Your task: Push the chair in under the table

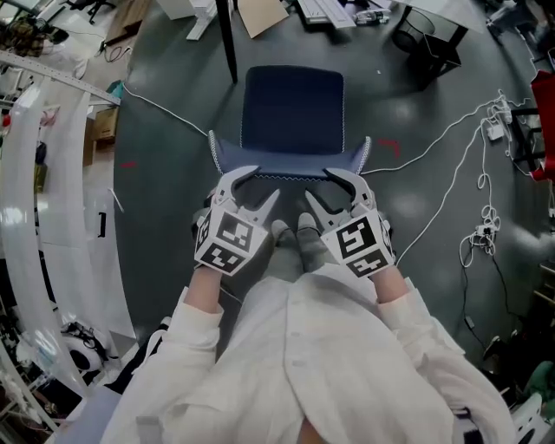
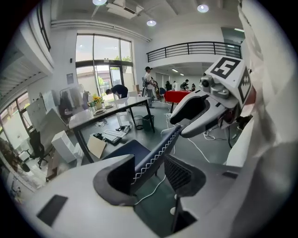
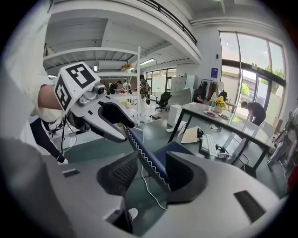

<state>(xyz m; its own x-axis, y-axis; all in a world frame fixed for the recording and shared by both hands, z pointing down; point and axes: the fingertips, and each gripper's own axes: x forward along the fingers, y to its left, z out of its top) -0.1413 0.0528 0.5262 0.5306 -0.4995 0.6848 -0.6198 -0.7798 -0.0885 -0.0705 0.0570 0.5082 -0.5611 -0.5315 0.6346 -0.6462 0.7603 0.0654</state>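
A dark blue chair stands in front of me, its seat (image 1: 292, 108) toward the table leg (image 1: 229, 39) and its backrest (image 1: 290, 163) nearest me. My left gripper (image 1: 264, 182) is open at the backrest's left end, and the stitched top edge (image 2: 156, 153) runs between its jaws. My right gripper (image 1: 319, 184) is open at the right end, with the same edge (image 3: 144, 155) passing between its jaws. Each gripper view shows the other gripper on the far end: the right (image 2: 179, 128) and the left (image 3: 126, 130). The table (image 2: 107, 111) stands beyond the chair.
Keyboards (image 1: 325, 10) and a cardboard sheet (image 1: 260, 16) lie on the floor under the table. White cables (image 1: 451, 173) trail over the dark floor at the right. A white curved structure (image 1: 52, 199) lines the left side. My shoes (image 1: 295, 230) are just behind the chair.
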